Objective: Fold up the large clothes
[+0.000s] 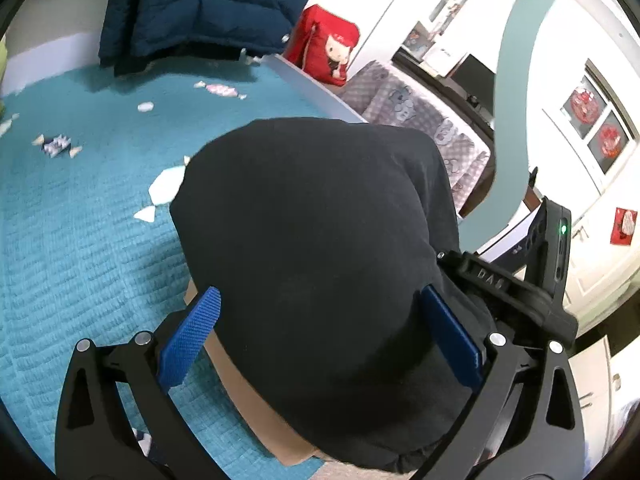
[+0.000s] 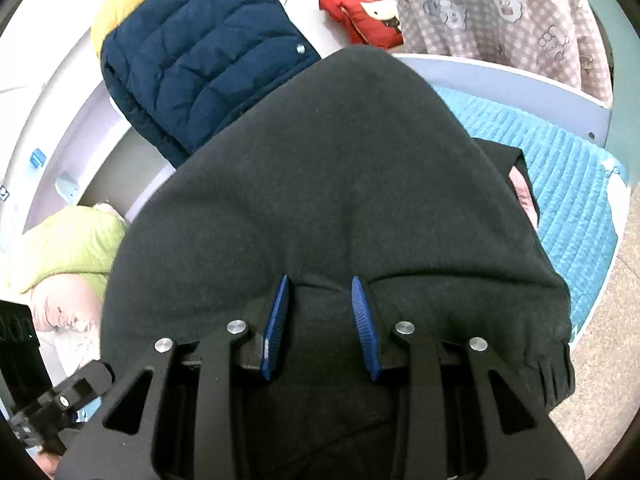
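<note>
A large black fleece garment (image 1: 320, 220) lies bunched on the teal quilted bed (image 1: 80, 240), partly over a brown cardboard sheet (image 1: 240, 392). My left gripper (image 1: 320, 320) is wide open, its blue fingers (image 1: 192, 336) on either side of the black bundle. In the right wrist view the same black garment (image 2: 332, 184) fills the middle, its ribbed cuff (image 2: 556, 364) at right. My right gripper (image 2: 323, 300) has its blue pads partly closed, with a fold of the black cloth between them.
A navy puffer jacket (image 1: 200, 4) lies at the bed's far end, also in the right wrist view (image 2: 200, 52). Candy-shaped paper bits (image 1: 60, 146) lie on the quilt. A red doll cushion (image 1: 328, 44), a checked blanket (image 2: 500, 20), and a green quilt (image 2: 68, 244) are nearby.
</note>
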{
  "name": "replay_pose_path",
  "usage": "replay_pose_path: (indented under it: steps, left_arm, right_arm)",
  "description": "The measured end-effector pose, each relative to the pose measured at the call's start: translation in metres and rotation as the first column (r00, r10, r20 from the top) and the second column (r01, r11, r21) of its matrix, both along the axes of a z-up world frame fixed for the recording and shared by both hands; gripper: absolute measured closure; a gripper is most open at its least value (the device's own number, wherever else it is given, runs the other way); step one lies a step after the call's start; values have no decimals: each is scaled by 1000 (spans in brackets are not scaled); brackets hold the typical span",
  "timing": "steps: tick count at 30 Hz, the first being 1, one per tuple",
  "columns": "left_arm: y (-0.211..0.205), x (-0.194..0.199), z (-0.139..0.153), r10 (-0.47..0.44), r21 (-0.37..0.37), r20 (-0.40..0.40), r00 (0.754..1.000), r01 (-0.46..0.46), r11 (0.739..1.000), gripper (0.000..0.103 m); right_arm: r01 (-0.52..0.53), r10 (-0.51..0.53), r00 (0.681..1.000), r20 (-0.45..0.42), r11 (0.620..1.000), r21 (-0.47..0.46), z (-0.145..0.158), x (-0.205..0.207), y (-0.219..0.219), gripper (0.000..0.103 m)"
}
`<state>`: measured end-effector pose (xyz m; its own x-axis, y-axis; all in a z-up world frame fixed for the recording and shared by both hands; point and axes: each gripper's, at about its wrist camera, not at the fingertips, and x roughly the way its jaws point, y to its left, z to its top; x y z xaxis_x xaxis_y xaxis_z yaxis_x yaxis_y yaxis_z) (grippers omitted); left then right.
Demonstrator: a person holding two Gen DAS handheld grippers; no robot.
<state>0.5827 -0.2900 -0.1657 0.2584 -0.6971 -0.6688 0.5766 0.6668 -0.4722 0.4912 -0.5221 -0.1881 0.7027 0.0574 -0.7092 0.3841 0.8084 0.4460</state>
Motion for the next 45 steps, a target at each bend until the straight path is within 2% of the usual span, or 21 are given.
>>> replay_pose_path:
  steps: [2,5,9,10,16,18,22,26,30,35,40,45]
  left_arm:
    - [8,-10,9,-22,17,50,998,21,1000,4]
    - [25,-19,19,-22,26,85,996,20,999,4]
    - [61,-31,29,28,14,91,995,-30,999,4]
    - [70,-36,31,42,20,100,994,-44,999,4]
    - [124,-67,39,113,62,168,979,-125,990,4]
    - [146,-81,43,159,68,183,970,-174,982,4]
    - [176,-102,47,197,98,191,962,-218,971,4]
    - [205,-134,51,235,119,235,943,-268,956,4]
    - [238,-175,59,284,135,275,919,-329,935,4]
    - [268,-220,76,317,163,333,888,-385,908,4]
    - [292,-262,94,327,148,387,862,-408,901,4]
    - [316,-290,110,380,127,420,824,-468,875,4]
  right_arm:
    - [10,-10,1000,8,1000,-9,11,-8,2,67]
    - [16,-16,1000,0,999,-35,23,-20,6,55]
    - [33,-34,999,-15,996,-79,39,-35,15,19]
    - [32,-32,999,-6,994,-101,45,-39,20,16]
    - [-5,9,1000,17,976,-220,72,-59,61,16]
    - [-11,20,999,35,970,-242,83,-69,78,11]
    - [-86,90,996,-3,944,-319,98,-86,123,8]
    - [-99,68,993,-92,917,-386,98,-109,166,8]
    - [-130,96,990,-101,902,-412,99,-150,220,8]
    - [-191,139,981,-136,830,-524,103,-190,289,8]
    - [-213,173,977,-125,805,-554,108,-215,330,8]
    - [-172,157,984,-79,772,-612,125,-239,358,8]
